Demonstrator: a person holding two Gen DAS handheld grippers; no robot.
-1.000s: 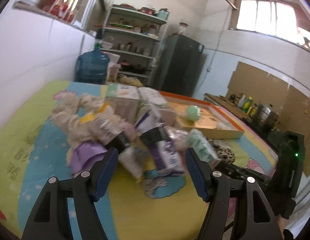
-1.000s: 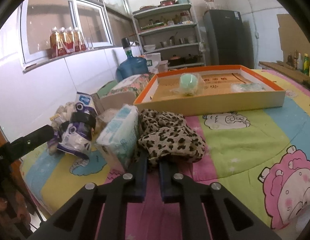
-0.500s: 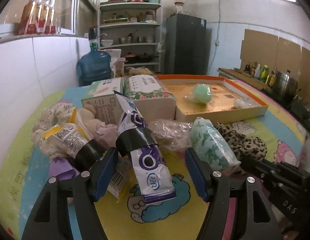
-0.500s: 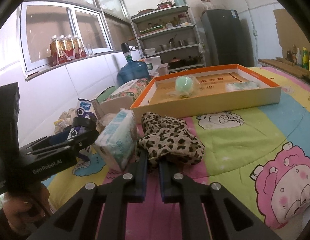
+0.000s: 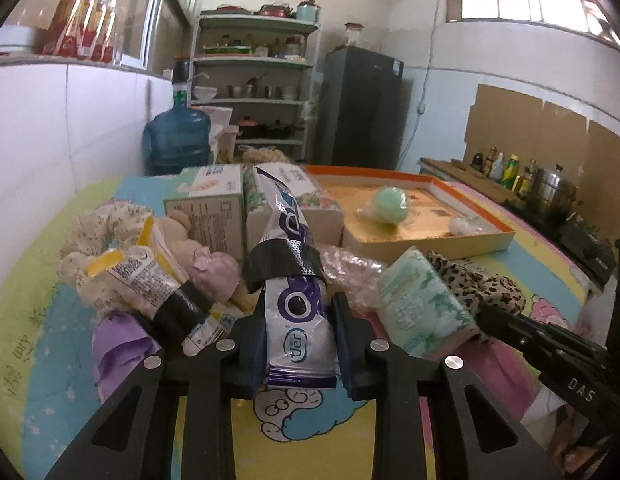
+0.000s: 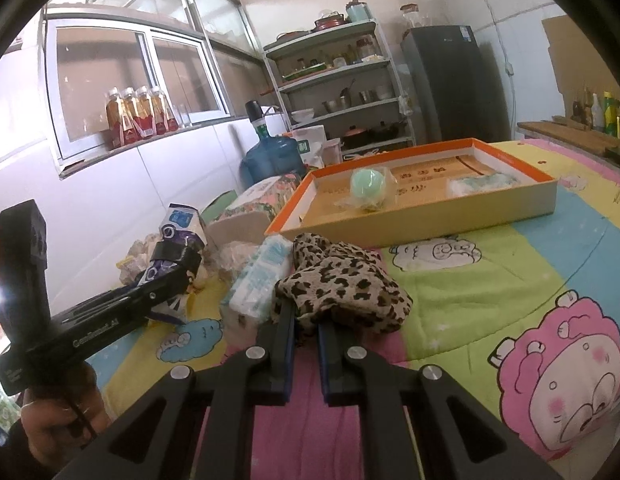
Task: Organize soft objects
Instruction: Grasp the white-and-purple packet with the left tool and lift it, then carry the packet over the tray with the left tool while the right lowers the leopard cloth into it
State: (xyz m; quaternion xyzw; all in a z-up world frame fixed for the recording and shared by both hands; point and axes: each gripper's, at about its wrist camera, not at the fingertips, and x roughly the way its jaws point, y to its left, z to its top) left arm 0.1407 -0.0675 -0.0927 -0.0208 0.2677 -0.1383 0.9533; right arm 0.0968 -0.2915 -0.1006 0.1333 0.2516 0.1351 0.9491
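My left gripper (image 5: 298, 320) is shut on the near end of a purple and white soft pack (image 5: 296, 300) bound with black tape, which lies on the pile. My right gripper (image 6: 307, 320) is shut on the edge of a leopard-print cloth (image 6: 341, 284) lying on the blanket. A green and white tissue pack (image 5: 421, 300) lies between the two; it also shows in the right wrist view (image 6: 262, 276). An orange-rimmed cardboard tray (image 6: 429, 216) behind holds a wrapped green ball (image 6: 367, 186) and a small tissue pack (image 6: 481, 182).
Left of the purple pack lie a yellow taped pack (image 5: 146, 280), a cream plush toy (image 5: 102, 232), a purple cloth (image 5: 118, 352) and two boxes (image 5: 214, 208). A blue water jug (image 5: 178, 140), shelves and a fridge stand behind. A white wall runs along the left.
My left gripper moved forward and closed on the purple pack; it was open before. My right gripper has stayed shut on the leopard cloth.
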